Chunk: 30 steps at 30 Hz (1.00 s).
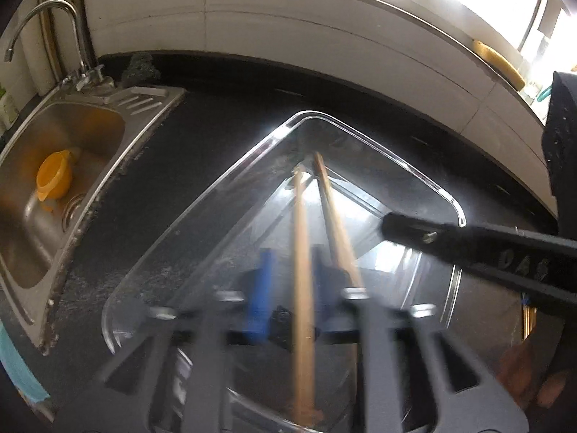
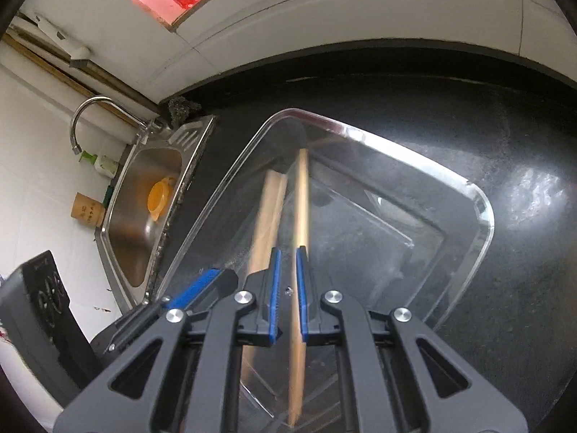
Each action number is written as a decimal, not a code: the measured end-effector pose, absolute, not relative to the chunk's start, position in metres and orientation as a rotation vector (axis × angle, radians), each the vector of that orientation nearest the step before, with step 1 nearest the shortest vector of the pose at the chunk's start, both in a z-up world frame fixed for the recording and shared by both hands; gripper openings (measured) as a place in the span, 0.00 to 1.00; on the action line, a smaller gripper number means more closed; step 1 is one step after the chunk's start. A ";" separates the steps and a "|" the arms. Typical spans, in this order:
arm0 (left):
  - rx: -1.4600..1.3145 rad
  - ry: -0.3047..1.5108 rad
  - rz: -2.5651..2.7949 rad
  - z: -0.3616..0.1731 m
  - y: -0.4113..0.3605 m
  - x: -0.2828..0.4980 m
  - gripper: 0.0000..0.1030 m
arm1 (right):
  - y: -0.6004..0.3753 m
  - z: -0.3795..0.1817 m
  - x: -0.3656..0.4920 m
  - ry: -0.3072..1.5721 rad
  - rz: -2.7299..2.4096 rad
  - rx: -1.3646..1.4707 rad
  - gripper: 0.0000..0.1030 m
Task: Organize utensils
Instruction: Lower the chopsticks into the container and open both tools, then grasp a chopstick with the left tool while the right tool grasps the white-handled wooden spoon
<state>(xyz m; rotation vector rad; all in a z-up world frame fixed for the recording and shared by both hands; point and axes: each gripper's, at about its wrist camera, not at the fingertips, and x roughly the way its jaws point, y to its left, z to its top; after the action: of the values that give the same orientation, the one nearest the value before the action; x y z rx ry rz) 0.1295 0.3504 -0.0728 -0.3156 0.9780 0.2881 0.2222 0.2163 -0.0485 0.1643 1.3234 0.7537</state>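
Note:
A clear plastic container (image 1: 310, 113) (image 2: 360, 132) lies on the black counter. Two wooden chopsticks lean in it, tips in its far corner. My left gripper (image 1: 291, 252) is open. One chopstick (image 1: 303, 238) runs up between its blue pads, which do not press on it. The second chopstick (image 1: 337, 223) lies just right of it. In the right wrist view my right gripper (image 2: 288, 250) is shut on a chopstick (image 2: 302, 195) that runs along its right pad. The loose chopstick (image 2: 270, 213) is blurred to the left. One left finger (image 2: 202, 290) shows there; a right finger (image 1: 432, 238) reaches in over the container.
A steel sink (image 1: 90, 122) (image 2: 144, 223) with an orange cup (image 1: 54, 176) (image 2: 160, 195) and a faucet (image 1: 54, 11) lies left of the container. White tiled wall runs behind the black counter (image 2: 505, 252). A person's hand (image 1: 523, 371) shows at lower right.

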 end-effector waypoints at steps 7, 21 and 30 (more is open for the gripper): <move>-0.333 0.882 0.348 -0.048 0.356 0.091 0.94 | 0.156 -0.013 0.216 1.154 0.742 0.201 0.94; -0.302 0.878 0.419 -0.038 0.319 0.055 0.94 | 0.083 0.015 0.172 1.114 0.802 0.161 0.94; -0.244 0.831 0.305 -0.018 0.256 0.073 0.94 | -0.011 0.021 0.174 1.061 0.701 0.113 0.94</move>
<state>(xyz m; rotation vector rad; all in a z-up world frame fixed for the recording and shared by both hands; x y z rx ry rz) 0.0733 0.2563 -0.0177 -0.2437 0.8314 0.3050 0.1741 -0.0106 0.0207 0.1131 1.0613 0.7010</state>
